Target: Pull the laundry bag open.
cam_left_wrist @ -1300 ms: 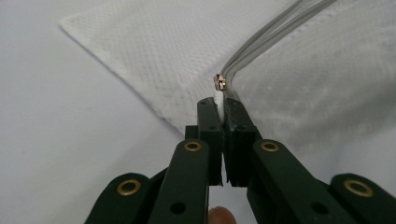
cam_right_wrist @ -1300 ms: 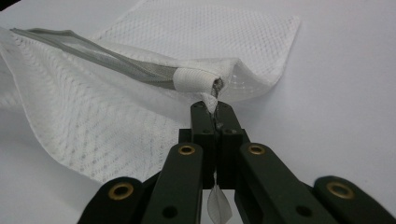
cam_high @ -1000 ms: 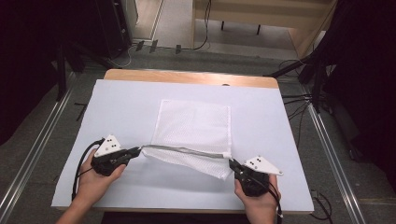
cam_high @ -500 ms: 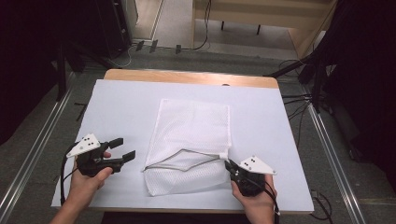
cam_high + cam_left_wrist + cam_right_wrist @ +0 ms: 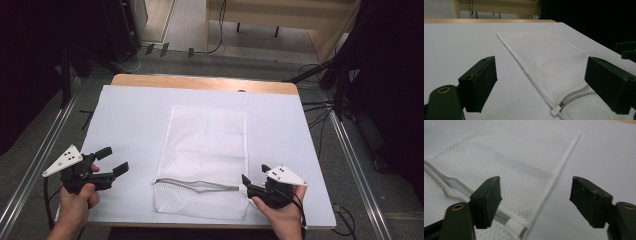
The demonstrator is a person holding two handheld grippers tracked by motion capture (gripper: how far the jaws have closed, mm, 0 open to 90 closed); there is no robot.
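Hovering with both my left gripper [image 5: 113, 161] and right gripper [image 5: 246, 182] freshly spread and empty, I could snag the half-open zipper [image 5: 200, 185] of the mesh bag [image 5: 207, 145], lying flat mid-table [image 5: 125, 115], and drag it askew if either jaw dips.

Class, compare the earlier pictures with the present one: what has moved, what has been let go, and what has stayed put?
Both grippers let go of the white mesh bag: their jaws have just been opening and nothing is between them. The left gripper drew away to the left; the right gripper kept its place by the zipper end. The bag's lifted near edge dropped flat. The bag's far end and the table are unchanged.
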